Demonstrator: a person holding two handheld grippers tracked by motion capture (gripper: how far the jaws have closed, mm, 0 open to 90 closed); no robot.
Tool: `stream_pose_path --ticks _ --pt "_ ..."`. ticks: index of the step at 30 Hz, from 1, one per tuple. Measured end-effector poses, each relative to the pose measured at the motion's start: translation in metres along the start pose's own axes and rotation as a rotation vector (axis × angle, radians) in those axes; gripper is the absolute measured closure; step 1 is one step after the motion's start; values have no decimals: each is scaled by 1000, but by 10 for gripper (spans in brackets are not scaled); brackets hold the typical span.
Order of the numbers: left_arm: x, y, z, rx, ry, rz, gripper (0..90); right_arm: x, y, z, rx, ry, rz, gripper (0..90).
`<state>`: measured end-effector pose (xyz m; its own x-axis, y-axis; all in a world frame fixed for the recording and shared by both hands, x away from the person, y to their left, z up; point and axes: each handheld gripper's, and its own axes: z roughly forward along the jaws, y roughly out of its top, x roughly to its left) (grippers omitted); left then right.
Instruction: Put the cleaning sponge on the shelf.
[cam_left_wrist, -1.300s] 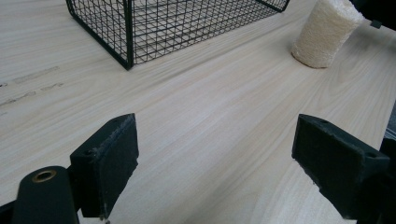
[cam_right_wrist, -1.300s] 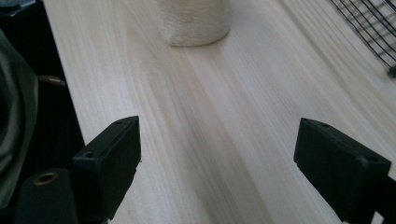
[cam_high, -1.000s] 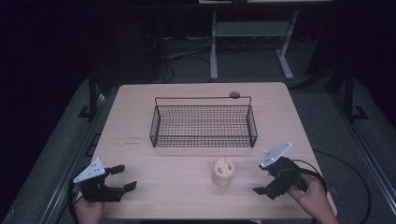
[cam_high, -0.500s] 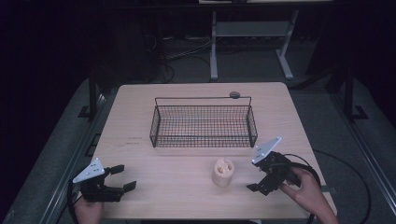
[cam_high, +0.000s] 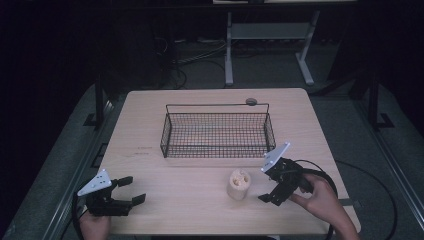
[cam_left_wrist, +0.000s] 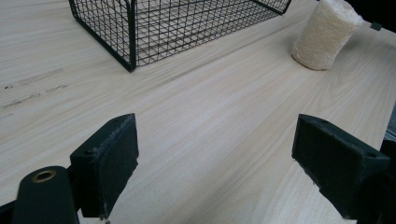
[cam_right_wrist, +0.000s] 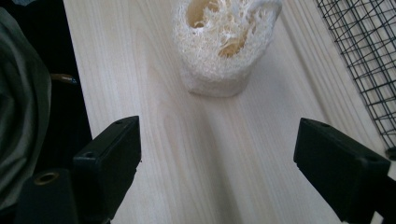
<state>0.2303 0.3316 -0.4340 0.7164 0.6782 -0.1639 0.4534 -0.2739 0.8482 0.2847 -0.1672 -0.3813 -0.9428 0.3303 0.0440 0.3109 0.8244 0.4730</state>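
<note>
One loofah (cam_high: 238, 184) stands outside wire basket (cam_high: 218, 131); both grippers' fingers apart, w/ nothing held.

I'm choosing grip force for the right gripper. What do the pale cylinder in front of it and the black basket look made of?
The pale fibrous cylinder looks like dried loofah: a matte, cream web of fibres with open holes, probably light and squashy. The black mesh basket looks like thin coated steel wire: a rigid grid with see-through walls.
</note>
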Motion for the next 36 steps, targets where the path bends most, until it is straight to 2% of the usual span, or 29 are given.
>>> stream_pose_path --ticks 23,36 --pt "0 0 -1 -2 -1 2 134 -3 33 13 55 25 -56 149" --pt "0 0 0 -5 -2 -4 134 -7 44 21 74 38 -62 153"
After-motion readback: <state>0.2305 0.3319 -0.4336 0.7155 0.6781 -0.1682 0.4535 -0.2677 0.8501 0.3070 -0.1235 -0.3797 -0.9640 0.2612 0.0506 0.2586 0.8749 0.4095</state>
